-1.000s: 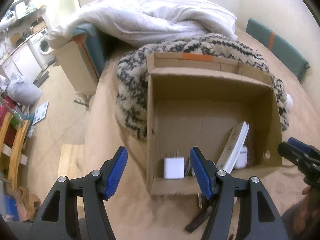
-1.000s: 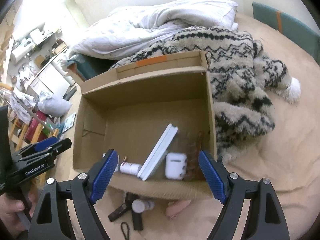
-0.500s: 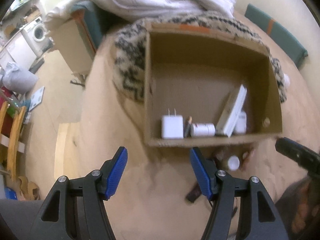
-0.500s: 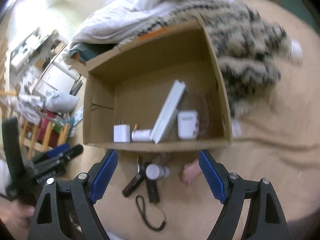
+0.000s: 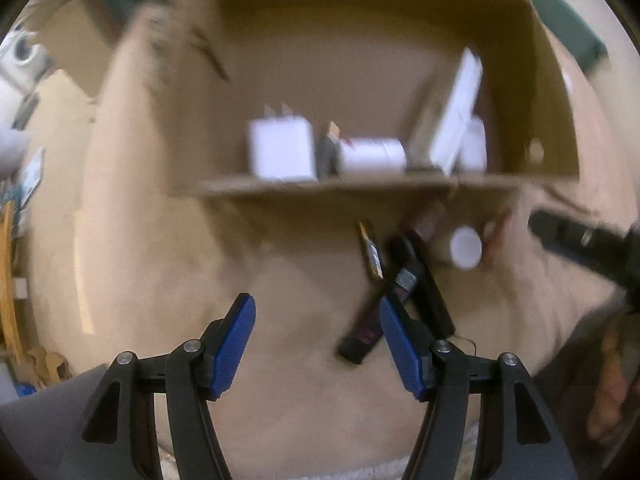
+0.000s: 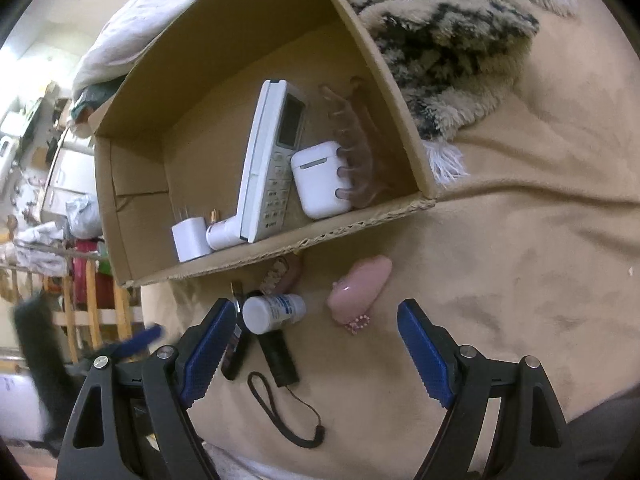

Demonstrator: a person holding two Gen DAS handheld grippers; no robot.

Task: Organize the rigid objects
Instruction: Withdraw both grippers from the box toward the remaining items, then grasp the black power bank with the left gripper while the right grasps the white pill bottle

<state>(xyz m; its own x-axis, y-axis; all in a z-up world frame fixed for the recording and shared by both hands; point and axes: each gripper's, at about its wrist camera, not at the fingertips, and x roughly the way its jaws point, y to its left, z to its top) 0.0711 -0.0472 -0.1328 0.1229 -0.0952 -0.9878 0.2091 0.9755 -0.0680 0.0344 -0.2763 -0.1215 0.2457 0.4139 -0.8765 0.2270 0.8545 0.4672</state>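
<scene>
brown cardboard box (image 6: 400, 92) on a beige bed cover (image 6: 520, 260), loose items beside it.
left tongs (image 5: 314, 342) and right tongs (image 6: 316, 350) both stand apart, empty, above a white-capped bottle (image 6: 272, 312).

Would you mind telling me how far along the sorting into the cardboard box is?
Done: the remote, earbud case, charger plug and hair claw lie in the cardboard box. In hand: nothing; both grippers are open. Left: the white bottle, pink clip and dark sticks outside.
</scene>
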